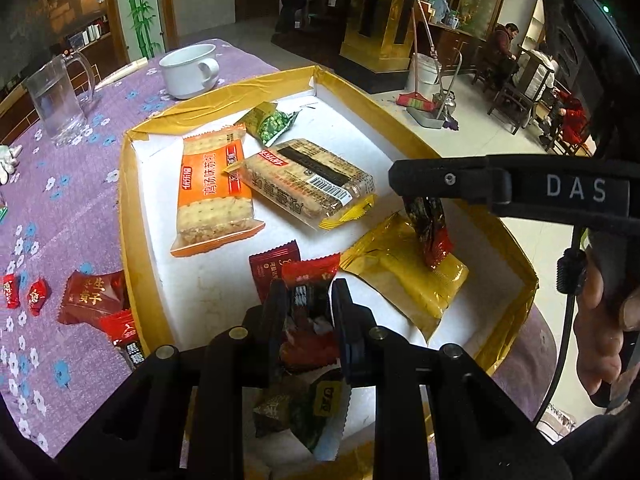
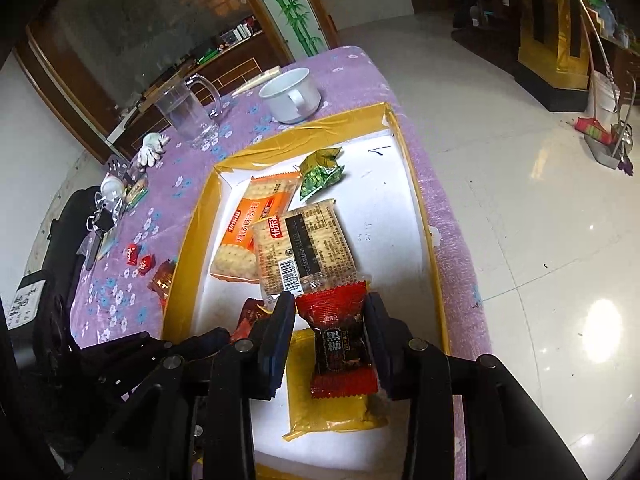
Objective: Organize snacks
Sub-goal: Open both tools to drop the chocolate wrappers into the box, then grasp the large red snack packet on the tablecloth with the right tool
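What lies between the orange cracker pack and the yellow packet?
In the left wrist view, the clear cracker pack lies between the orange cracker pack and the yellow packet.

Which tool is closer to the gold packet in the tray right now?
Right. The right tool holds a red candy directly over the gold packet, its tip almost on it. The left tool, shut on another candy, sits beside the packet.

Floor: pale glossy tiles (image 2: 520, 184), marked by bright glare | Wall: panel painted with green bamboo (image 1: 140, 4) | Furniture: dark wooden chairs (image 1: 516, 96), gold-trimmed cabinet (image 1: 384, 20), table covered in purple floral cloth (image 1: 72, 184) | Corner: broom and dustpan (image 1: 424, 104) propped.
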Available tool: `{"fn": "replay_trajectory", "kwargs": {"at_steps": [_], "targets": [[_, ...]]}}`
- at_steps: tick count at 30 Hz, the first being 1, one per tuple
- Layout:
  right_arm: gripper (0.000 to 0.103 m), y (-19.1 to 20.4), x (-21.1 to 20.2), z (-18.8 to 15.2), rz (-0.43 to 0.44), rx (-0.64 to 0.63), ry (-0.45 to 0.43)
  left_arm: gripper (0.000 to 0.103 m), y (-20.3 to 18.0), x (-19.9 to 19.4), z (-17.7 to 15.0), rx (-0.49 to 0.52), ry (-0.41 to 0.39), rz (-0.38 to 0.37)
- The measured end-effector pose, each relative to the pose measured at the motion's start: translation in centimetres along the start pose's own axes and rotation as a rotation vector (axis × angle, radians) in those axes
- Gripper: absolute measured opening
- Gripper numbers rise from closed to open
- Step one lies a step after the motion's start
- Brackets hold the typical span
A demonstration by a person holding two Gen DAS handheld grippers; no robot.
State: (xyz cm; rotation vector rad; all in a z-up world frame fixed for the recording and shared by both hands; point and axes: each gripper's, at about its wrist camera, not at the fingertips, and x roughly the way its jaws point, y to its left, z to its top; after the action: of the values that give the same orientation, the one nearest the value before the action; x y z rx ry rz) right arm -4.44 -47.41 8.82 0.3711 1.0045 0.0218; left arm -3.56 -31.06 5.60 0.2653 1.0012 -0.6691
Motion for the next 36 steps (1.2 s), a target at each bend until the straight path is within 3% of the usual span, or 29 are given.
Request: {"fn": "replay_trajectory", "kwargs": {"at_steps": [11,20,26,34,36], "targets": [[0.039,2.0,-2.0,-0.4,0.024,0.013,-0.032,0.025,1.6,-2.8,-0.4,-0.016,-0.056,0.035],[0.039,6.0,-2.1,-0.9,0.063,-0.035,-0.03,0.025,5.7,-5.5,-2.3,-0.106,-0.098,0.082],[0.039,9.4,-1.4,-1.7,0.109,-0.088,0.002,0.025,12.0,-6.9,-5.6,-0.284,-0.096,0.144],[0.04,13.5,-0.1,-3.0,0.161,-0.178,0.056,0.025,19.5,-4.9,-11.3,-0.533,-0.004,0.302],[0.04,14.3,0.2,-3.3,0.168,-0.197,0.069,0.029,20.5,-5.0,-11.9,-0.572,-0.039,0.31]]}}
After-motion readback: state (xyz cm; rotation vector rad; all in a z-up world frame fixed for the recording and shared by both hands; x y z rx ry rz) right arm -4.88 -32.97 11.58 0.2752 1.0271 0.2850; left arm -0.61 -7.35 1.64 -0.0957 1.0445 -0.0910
